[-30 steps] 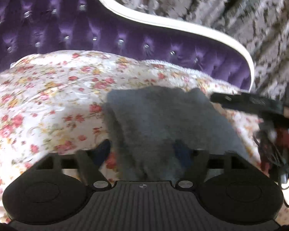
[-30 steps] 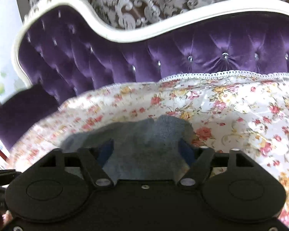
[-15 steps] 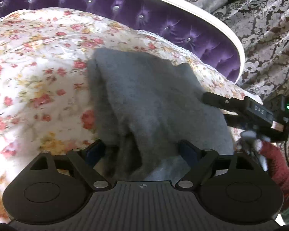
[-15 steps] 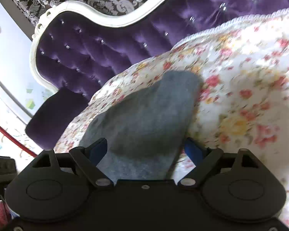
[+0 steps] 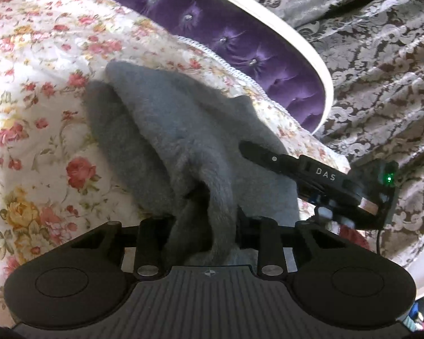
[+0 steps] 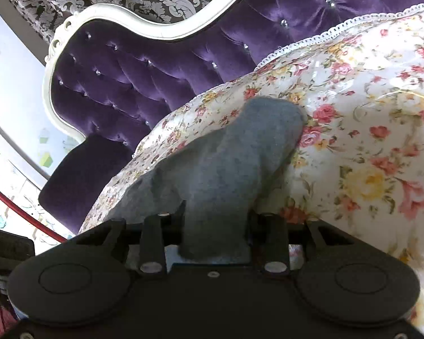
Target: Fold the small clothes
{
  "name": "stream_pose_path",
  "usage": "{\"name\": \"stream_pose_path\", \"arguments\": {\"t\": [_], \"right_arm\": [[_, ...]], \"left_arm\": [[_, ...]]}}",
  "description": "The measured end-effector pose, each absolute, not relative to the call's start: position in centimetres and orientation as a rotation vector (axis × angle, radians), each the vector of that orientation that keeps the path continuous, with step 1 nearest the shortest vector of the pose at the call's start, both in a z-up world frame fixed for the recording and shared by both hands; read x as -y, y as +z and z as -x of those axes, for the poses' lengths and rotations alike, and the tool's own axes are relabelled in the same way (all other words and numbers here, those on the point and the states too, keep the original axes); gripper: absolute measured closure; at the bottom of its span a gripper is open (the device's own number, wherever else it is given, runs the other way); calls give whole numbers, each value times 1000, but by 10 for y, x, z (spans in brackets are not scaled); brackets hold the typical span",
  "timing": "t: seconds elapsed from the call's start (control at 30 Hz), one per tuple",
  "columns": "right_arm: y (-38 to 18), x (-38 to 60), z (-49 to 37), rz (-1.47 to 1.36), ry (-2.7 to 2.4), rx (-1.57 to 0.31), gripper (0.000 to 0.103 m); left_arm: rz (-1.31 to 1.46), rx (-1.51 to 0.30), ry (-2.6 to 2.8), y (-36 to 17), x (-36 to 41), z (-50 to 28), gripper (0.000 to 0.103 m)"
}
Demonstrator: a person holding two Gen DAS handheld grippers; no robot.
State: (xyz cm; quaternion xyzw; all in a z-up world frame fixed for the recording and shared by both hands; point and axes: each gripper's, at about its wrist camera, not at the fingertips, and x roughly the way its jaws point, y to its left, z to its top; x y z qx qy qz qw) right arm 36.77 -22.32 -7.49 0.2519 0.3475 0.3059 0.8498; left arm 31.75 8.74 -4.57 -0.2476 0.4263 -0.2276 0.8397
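— So, how were the fingers set, counting from the tips out?

— Two grippers, each pinching the same single cloth. The left gripper (image 5: 203,226) had its jaws drawn in on a bunched fold of the grey fleece garment (image 5: 183,130), which gathered into a thick roll between them. The right gripper (image 6: 216,226) was likewise clamped on a narrow neck of that fabric (image 6: 226,163).

— Only one garment?

— One, as far as either view showed. Its near edge was lifted in both grips, while the far part lay on the floral bedspread (image 5: 42,84), roughly in the middle of the cover, short of the lace-trimmed edge (image 6: 339,31).

— And the two tools, were they close?

— Near each other. In the left wrist view the right gripper's black body (image 5: 319,175) lay against the cloth's right side, one green light (image 5: 389,179) lit on it.

— Any writing?

— One word, "DAS", in pale letters (image 5: 326,174) on that black arm. Nothing else could be read.

— Beyond the bed?

— One purple tufted headboard (image 6: 144,73) with a white carved frame (image 6: 166,29), studded with small shiny buttons; I could not count them surely. Behind it hung a damask-patterned curtain (image 5: 381,56) in brown and silver. At the far left of the right wrist view stood one red rod (image 6: 25,214); what it belonged to I could not tell.
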Motion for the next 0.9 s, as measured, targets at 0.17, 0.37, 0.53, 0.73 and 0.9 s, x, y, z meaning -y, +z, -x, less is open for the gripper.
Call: {"name": "stream_pose_path", "arguments": {"t": [0.17,0.37,0.53,0.73,0.9], "right_arm": [[-51,229,-338,-522,608,-728,60],[-34,247,-270,-516,560,-760,61],[-32,255,-193,-517,536,-797,60],[-36,257,-121,-460,497,-798,51],[-36,250,-87,-301,386,-721,35]], "left_arm": [[577,-907,-556,-32,-85,-295,73],[590,-944,-624,-30,-69,-236,73],[557,-973,-681,-34,-56,-169,73],[521,-984,-649,-42,-59,-109,72],[431,-966,-506,-50,-69,-82,70]]}}
